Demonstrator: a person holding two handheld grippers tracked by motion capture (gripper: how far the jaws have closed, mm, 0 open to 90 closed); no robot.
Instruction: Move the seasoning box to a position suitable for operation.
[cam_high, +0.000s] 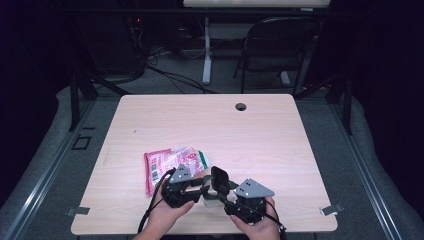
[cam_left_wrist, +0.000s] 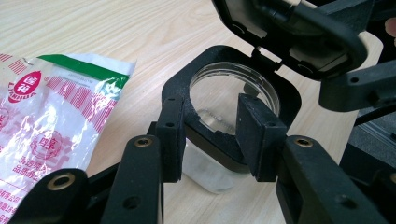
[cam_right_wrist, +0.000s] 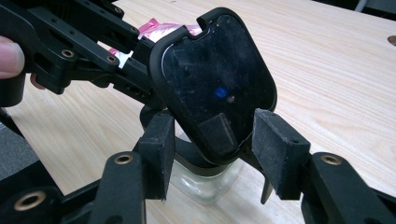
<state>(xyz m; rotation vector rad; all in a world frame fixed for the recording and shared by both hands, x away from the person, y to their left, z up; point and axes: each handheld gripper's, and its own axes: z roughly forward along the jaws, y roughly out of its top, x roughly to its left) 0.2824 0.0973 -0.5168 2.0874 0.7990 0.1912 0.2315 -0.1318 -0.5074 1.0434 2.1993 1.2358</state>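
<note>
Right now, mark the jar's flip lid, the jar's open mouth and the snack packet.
flip lid (cam_right_wrist: 215, 88), right gripper view, on its dark flat face.
open mouth (cam_left_wrist: 231, 91), left gripper view, on the clear round opening.
snack packet (cam_left_wrist: 51, 116), left gripper view, on the red-printed clear film.

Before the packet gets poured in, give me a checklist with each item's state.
1. Lid flipped open: ok.
2. Jar upright on the table: ok.
3. Left gripper steadying the jar's black collar: ok, a jaw sits on each side of its rim.
4. Right gripper firm on the lid: cannot tell, its jaws flank the lid's edge with some gap showing.
5. Jar mouth unobstructed: ok.
6. Packet opened: cannot tell; it lies flat beside the jar.
</note>
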